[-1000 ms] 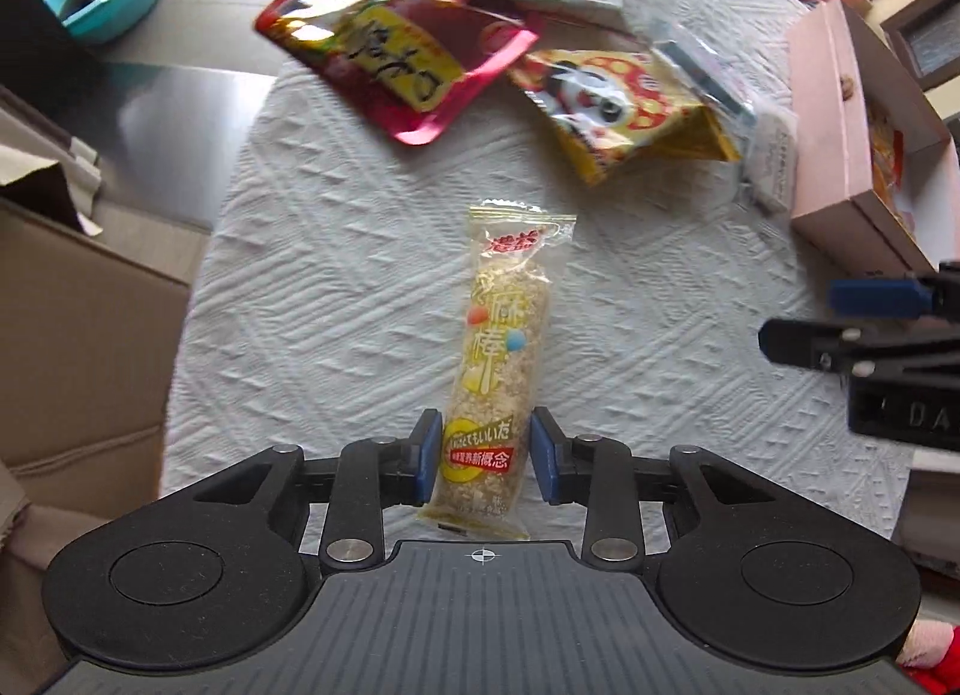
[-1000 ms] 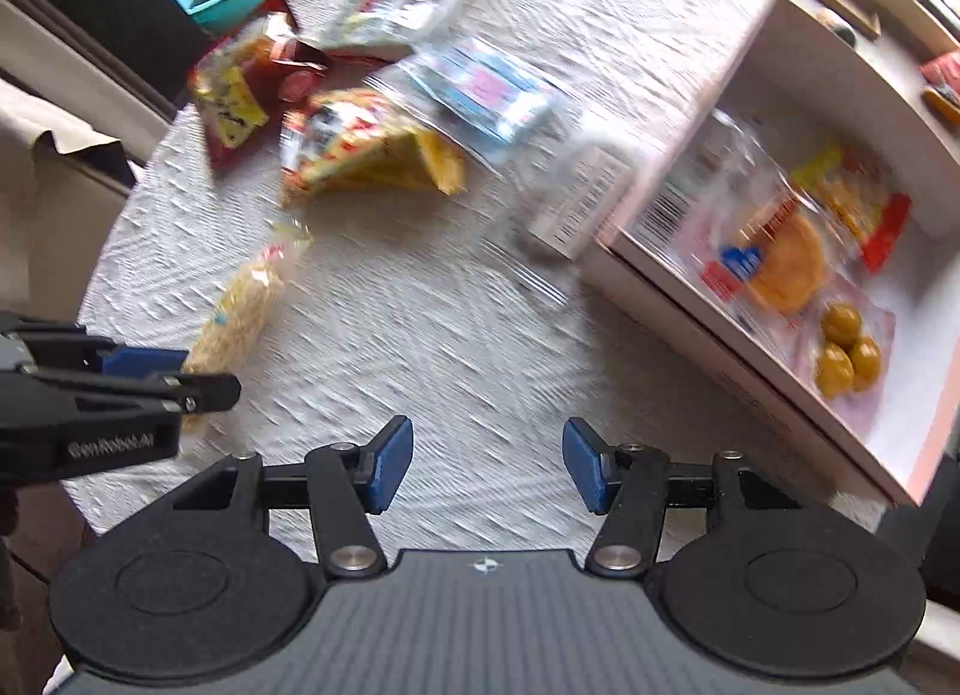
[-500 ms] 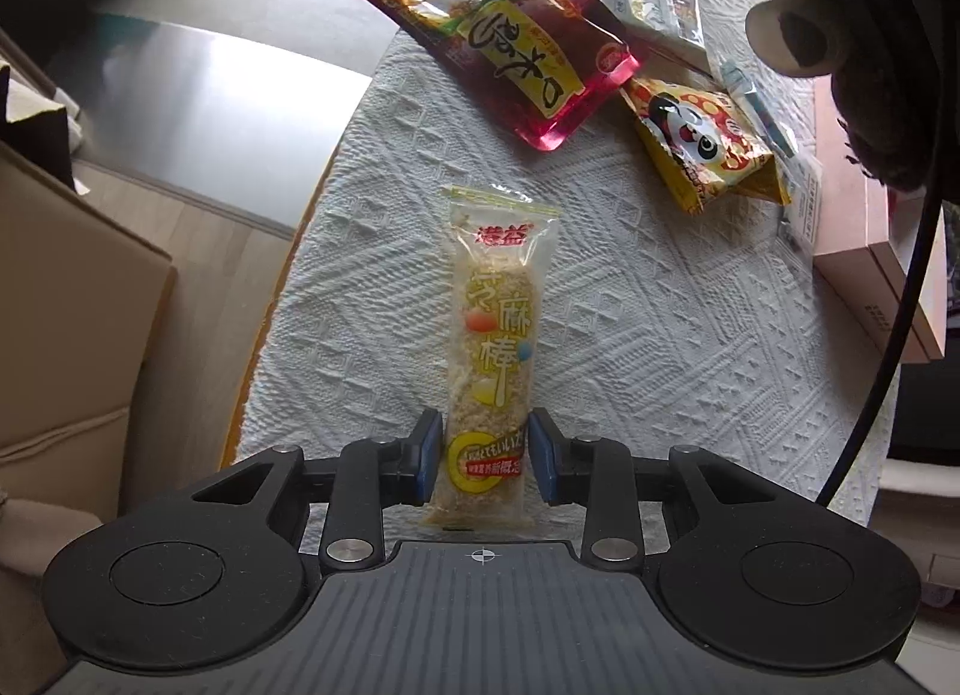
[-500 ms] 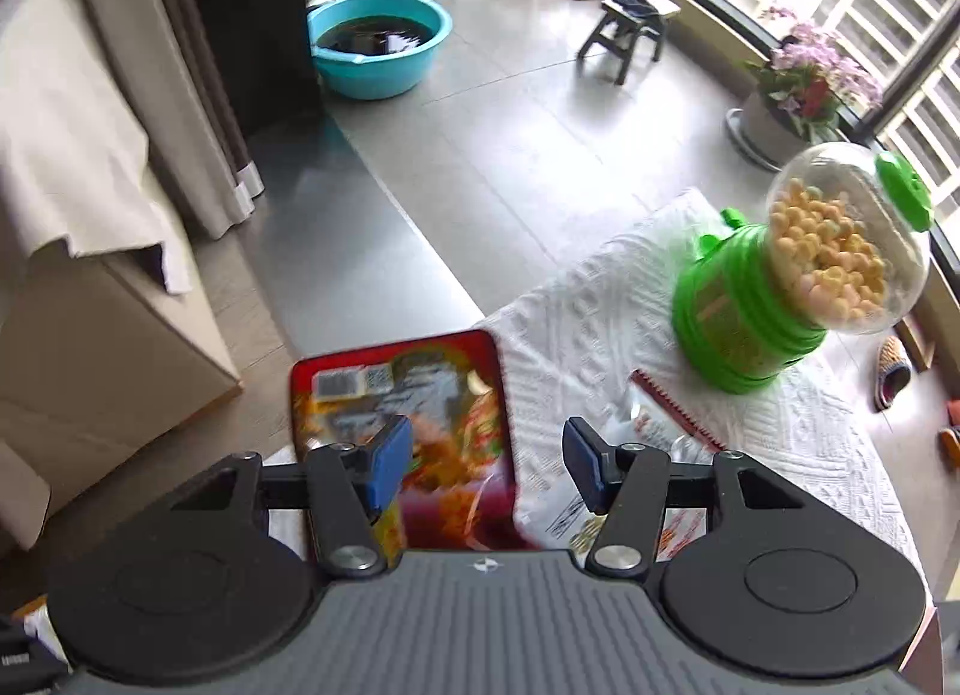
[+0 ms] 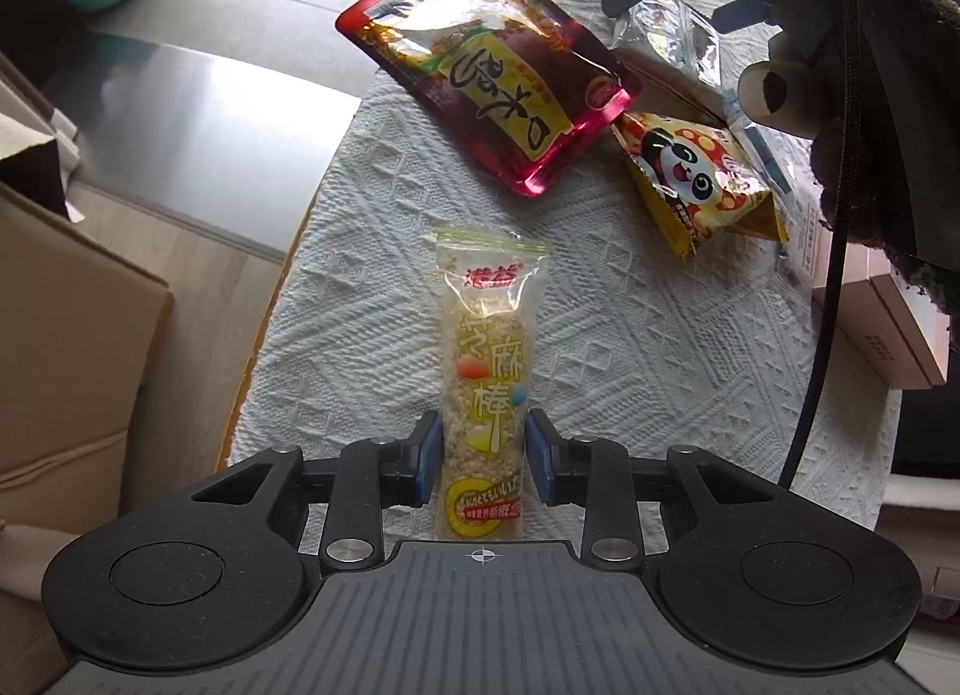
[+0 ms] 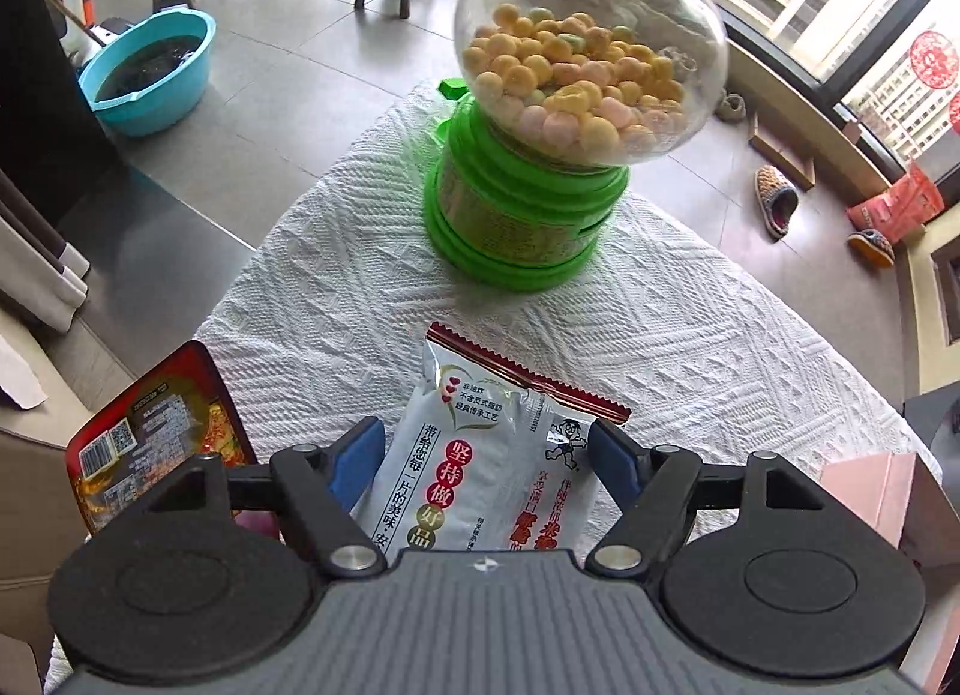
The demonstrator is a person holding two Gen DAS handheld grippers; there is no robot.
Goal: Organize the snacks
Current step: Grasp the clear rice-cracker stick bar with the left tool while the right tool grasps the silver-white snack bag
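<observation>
A long sesame bar (image 5: pixel 489 347) in a clear and yellow wrapper lies lengthwise on the white tablecloth (image 5: pixel 630 371). My left gripper (image 5: pixel 483 458) has its blue pads against the bar's near end, and its jaws are opening slightly. A silver-white cracker pack (image 6: pixel 480 479) with a red top seam lies between the fingers of my right gripper (image 6: pixel 486 458). Those jaws are opening, and the pads stand clear of the pack on both sides. The left wrist view has the right gripper at the top right, over the same pack.
A red pouch (image 5: pixel 498 65) and a yellow panda bag (image 5: pixel 696 185) lie beyond the bar. A pink box (image 5: pixel 888 323) sits at the right edge. A green candy dispenser (image 6: pixel 540 155) stands behind the pack. Cardboard boxes (image 5: pixel 72 335) and a teal basin (image 6: pixel 150 71) are on the floor.
My right gripper swung from near the pink box to the table's far side, came down over the silver pack and widened its jaws. The left gripper shifted a little with the bar.
</observation>
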